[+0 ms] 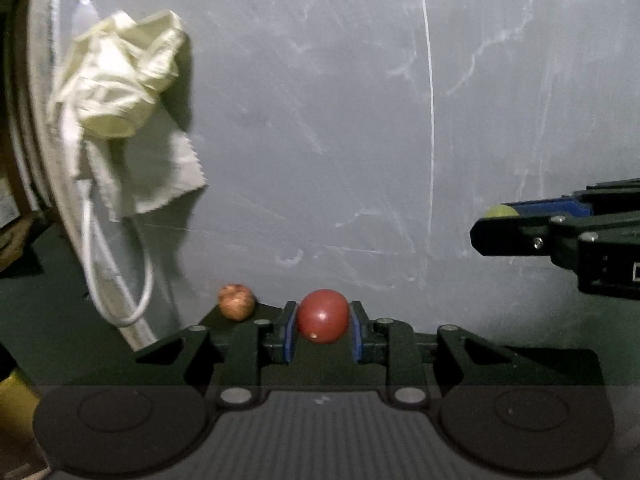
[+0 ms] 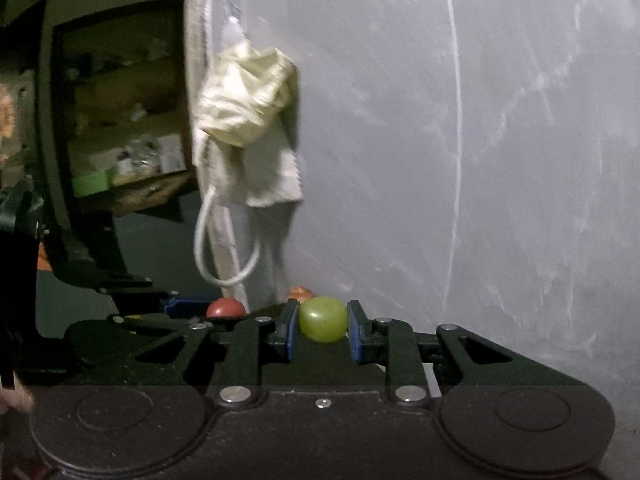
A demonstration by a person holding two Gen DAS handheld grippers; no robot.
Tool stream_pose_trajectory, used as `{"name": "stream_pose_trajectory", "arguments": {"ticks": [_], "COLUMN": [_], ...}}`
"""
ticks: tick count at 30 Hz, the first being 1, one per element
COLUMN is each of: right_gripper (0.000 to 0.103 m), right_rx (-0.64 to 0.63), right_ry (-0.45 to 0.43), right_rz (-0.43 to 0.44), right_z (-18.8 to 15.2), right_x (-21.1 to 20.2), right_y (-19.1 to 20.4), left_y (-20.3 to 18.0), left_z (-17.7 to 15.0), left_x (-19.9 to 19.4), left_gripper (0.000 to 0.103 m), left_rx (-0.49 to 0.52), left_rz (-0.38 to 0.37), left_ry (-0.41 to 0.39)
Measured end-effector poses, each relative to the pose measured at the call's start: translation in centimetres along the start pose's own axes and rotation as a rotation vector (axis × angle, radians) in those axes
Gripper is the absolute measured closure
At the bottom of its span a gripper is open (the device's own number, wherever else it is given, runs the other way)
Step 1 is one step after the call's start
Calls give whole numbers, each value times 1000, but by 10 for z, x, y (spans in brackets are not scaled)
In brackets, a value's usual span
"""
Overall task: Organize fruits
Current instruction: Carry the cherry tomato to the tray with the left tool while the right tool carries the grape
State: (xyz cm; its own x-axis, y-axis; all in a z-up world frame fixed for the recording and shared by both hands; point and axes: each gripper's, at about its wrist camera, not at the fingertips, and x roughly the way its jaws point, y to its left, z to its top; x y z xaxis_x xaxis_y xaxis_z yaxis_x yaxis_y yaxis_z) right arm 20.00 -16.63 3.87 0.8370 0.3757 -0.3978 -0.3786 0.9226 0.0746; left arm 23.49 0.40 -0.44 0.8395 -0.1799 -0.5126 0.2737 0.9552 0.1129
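My left gripper (image 1: 323,322) is shut on a small red fruit (image 1: 322,316), round and glossy, held between its blue pads. My right gripper (image 2: 323,322) is shut on a small green fruit (image 2: 323,319). In the left wrist view the right gripper (image 1: 492,226) enters from the right with the green fruit (image 1: 500,211) at its tip. In the right wrist view the left gripper (image 2: 192,307) comes in from the left with the red fruit (image 2: 226,308). A brownish wrinkled fruit (image 1: 236,301) lies on the grey surface just left of my left gripper; it also shows in the right wrist view (image 2: 300,293).
A crumpled cream cloth (image 1: 120,84) and a white tissue (image 1: 160,172) lie on the scratched grey surface (image 1: 360,120) at the left, with a white cord loop (image 1: 120,280) near its edge. Dark floor and cluttered shelves (image 2: 120,140) lie beyond.
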Motion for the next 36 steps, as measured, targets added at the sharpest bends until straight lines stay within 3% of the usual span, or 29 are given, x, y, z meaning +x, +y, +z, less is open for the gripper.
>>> {"name": "stream_pose_trajectory", "arguments": {"ticks": [13,23,30,36], "right_gripper": [77,76,76,76], "right_rx": [-116,-166,-194,-199], "right_ry": [-91,-116,-70,13], "right_rz": [228,387,414,382], "right_z": [24,22,-6,-42], "right_x": [-48,-79,-96,-97], "right_y": [49,90,102,110], "left_y": [1,5,5,7], "left_z": [-10,-41,-73,-115], "left_x": [-101,-154,-174,-178], "left_gripper": [75,75,75,75], "left_rx": [-96,-172,-221,-259], "left_rz": [192,309,315,258], "left_ry": [-74,-64,-28,30]}}
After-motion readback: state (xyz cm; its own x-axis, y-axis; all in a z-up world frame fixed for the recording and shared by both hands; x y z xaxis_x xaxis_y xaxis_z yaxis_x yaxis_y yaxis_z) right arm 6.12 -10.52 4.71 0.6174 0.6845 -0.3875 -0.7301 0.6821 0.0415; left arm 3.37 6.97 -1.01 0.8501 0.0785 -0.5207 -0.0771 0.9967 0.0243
